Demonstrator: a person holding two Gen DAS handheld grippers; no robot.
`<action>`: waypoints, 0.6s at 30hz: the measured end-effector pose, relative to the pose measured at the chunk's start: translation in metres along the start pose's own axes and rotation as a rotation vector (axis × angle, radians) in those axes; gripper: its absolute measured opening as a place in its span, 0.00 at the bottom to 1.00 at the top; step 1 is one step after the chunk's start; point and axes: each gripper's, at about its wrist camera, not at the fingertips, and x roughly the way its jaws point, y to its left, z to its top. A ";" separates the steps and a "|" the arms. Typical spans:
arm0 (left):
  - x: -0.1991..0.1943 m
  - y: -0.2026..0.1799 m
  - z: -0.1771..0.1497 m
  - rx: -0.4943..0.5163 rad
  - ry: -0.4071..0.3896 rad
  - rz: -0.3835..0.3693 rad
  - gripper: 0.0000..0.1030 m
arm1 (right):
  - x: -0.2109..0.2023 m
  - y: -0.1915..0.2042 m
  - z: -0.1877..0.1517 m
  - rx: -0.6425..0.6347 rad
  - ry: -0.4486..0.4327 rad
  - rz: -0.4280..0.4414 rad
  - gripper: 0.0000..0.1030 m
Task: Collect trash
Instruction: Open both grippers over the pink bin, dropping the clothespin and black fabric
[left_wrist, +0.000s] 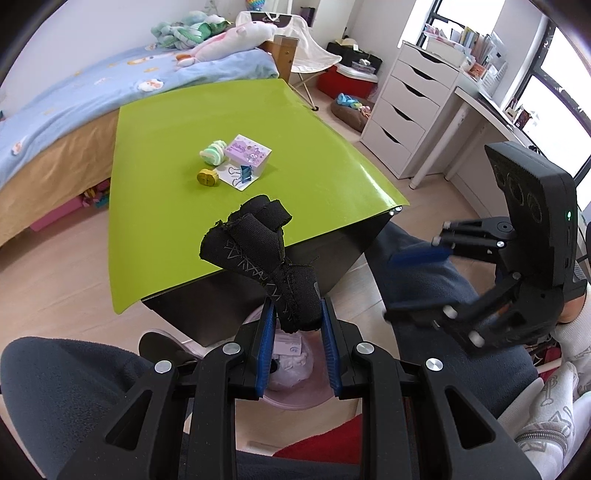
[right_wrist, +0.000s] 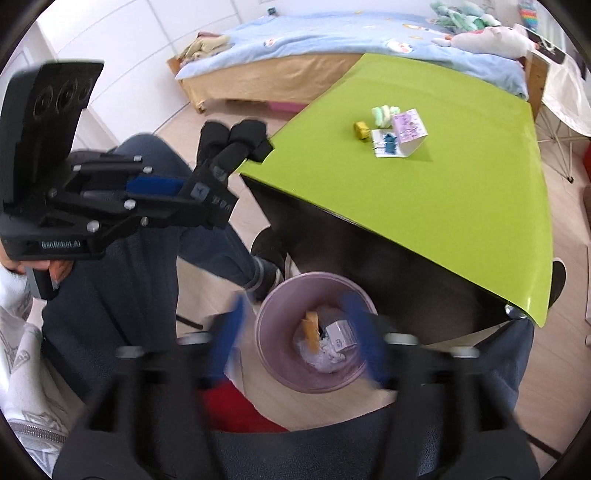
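The left gripper (left_wrist: 297, 332) pinches a black strap (left_wrist: 258, 251); carry it over the bin (right_wrist: 314, 332) below the wide, empty right gripper (right_wrist: 295, 339) (jaws blurred) before releasing.

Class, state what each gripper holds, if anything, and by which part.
The left gripper pinches the black fabric strap by its lower end. The right gripper holds nothing, open above the bin.

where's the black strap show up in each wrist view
Left wrist view: the black strap is at centre, rising from between the left gripper jaws, across the near edge of the green table.
Right wrist view: the strap is upper left of centre, sticking out of the left gripper, just left of the table corner.
Shared landmark: the purple box on the green table.
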 end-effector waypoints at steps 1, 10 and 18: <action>0.000 -0.001 0.000 0.002 0.002 -0.002 0.23 | -0.002 -0.001 0.000 0.011 -0.010 0.003 0.83; 0.006 -0.014 -0.003 0.052 0.036 -0.031 0.23 | -0.025 -0.016 -0.001 0.107 -0.056 -0.058 0.93; 0.009 -0.028 -0.002 0.091 0.062 -0.058 0.25 | -0.040 -0.031 -0.008 0.169 -0.091 -0.078 0.93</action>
